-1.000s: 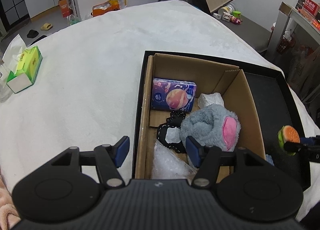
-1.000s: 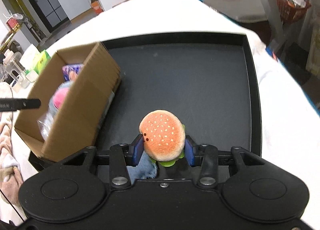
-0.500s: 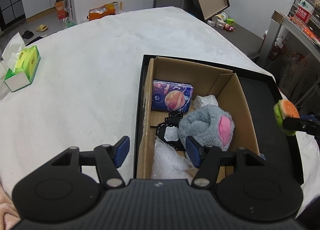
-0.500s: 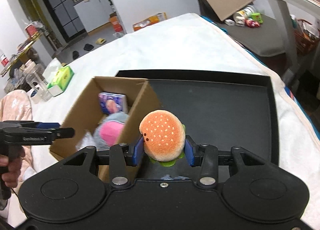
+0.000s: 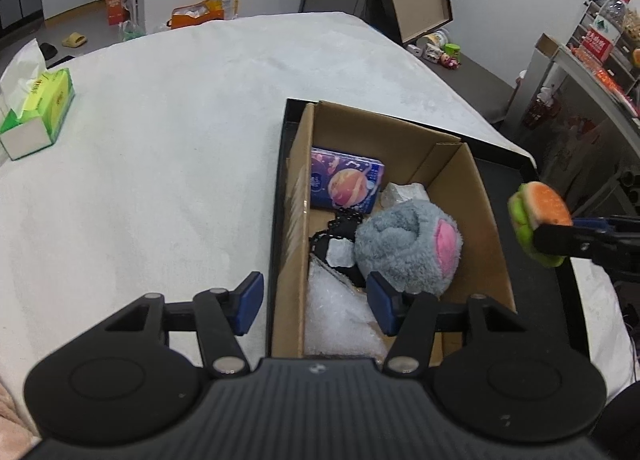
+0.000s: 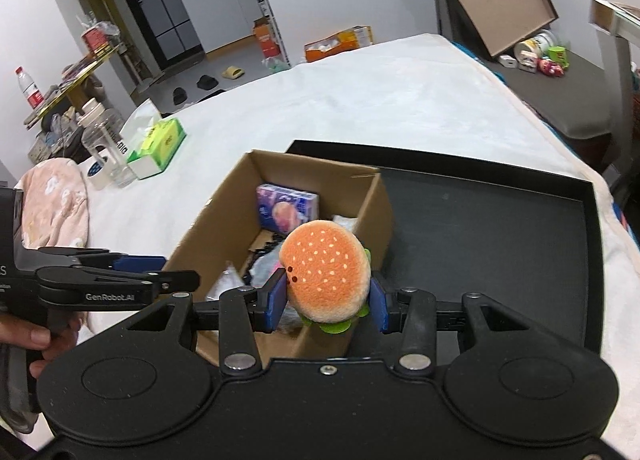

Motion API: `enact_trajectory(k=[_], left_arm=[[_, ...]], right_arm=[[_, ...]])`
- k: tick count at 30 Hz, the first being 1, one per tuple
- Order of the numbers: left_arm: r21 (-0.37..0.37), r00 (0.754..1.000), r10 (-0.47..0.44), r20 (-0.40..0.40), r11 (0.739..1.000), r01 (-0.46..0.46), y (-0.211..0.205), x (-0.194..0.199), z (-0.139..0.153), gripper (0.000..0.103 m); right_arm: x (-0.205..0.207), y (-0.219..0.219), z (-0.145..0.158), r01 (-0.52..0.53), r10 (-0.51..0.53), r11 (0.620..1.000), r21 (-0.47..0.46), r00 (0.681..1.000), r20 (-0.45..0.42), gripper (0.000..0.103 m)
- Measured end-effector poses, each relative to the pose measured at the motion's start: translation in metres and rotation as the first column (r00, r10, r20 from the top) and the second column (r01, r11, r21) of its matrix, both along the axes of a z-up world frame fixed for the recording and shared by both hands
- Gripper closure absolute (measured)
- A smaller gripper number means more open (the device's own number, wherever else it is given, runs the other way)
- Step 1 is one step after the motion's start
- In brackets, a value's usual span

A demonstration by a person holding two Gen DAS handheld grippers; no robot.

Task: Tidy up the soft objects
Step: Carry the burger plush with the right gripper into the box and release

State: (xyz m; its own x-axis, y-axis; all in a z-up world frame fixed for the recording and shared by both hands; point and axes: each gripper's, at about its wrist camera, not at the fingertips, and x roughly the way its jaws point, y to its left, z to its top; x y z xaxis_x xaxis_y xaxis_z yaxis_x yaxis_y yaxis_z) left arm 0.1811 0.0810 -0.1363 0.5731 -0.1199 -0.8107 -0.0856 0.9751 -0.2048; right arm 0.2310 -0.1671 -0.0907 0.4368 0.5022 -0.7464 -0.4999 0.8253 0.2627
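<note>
Between gripper (image 6: 327, 302) pads, burger plush (image 6: 325, 275) bun-forward

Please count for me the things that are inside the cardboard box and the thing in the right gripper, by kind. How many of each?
Plush toys: 2, grey plush in the cardboard box, burger plush in the right gripper
Tissue packs: 1
Black chain-like item: 1
Clear plastic wrapping: 1
White crumpled piece: 1
Total: 6

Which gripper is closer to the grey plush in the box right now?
Left. The left gripper hovers open just in front of the grey plush, one pad beside it. The right gripper, clamping the burger plush, hangs beyond the cardboard box wall.
</note>
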Motion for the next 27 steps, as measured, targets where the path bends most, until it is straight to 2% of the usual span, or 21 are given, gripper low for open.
enact_trajectory(k=[2,8,22,27], left_arm=[[-0.012,1.000,-0.009,-0.001,1.000,0.009,0.000,-0.001,-0.002,0.060],[-0.025,1.000,-0.014,-0.002,1.000,0.014,0.002,-0.004,-0.004,0.073],[-0.025,1.000,-0.005,-0.003,1.000,0.005,0.010,-0.009,-0.008,0.088],[-0.029,1.000,-0.004,-0.002,1.000,0.004,0.012,-0.009,-0.009,0.090]], right_arm=[[-0.003,0.007,0.000,-0.015,0.015,1.000,0.001,1.000,-0.005,0.061],[-0.012,0.028,-0.002,-0.059,0.059,0.998,0.005,0.998,-0.008,0.060],[-0.020,0.052,-0.013,-0.107,0.107,0.994,-0.012,0.994,-0.036,0.060],[-0.020,0.058,-0.018,-0.108,0.107,0.994,-0.029,0.993,-0.039,0.053]])
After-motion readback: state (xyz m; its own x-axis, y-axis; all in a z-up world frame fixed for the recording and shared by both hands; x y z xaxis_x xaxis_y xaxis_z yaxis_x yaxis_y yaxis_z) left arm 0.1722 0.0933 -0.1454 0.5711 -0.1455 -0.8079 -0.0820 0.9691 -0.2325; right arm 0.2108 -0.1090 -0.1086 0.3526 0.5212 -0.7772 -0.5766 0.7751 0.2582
